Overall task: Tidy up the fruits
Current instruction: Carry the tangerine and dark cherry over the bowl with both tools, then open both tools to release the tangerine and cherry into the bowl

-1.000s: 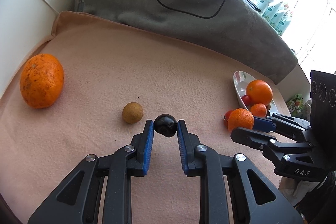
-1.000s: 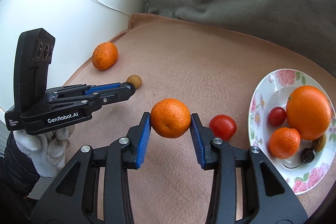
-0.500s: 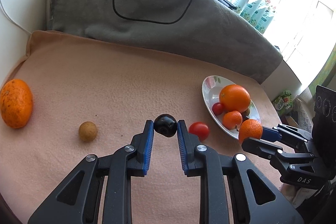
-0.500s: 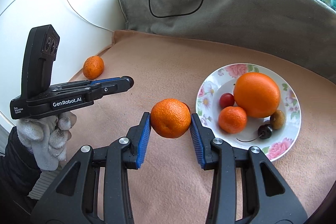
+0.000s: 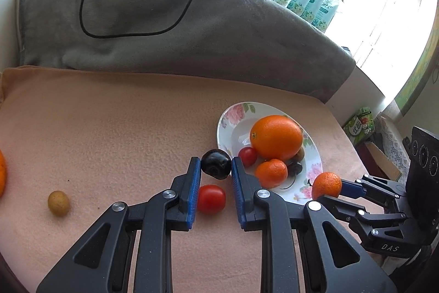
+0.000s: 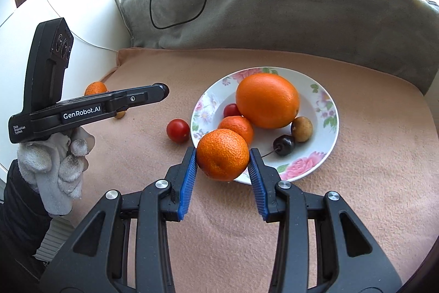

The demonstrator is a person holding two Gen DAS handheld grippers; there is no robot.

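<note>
A peach-cloth surface [image 5: 115,114] carries a plate [image 6: 328,111] at right. The left hand-held gripper [image 5: 215,169] pinches a dark fruit [image 5: 216,164] near its rim; the right hand-held gripper [image 6: 222,158] pinches a mandarin [image 6: 222,154]. Both look light, soft-skinned, best held across the middle.

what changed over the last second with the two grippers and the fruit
Both grippers carried their fruit across the cloth toward the plate. The left gripper keeps its dark fruit, now beside the plate's rim, above the loose tomato. The right gripper keeps its tangerine, now at the plate's near rim. Nothing was released; the fruit on the plate and the cloth stayed put.
</note>
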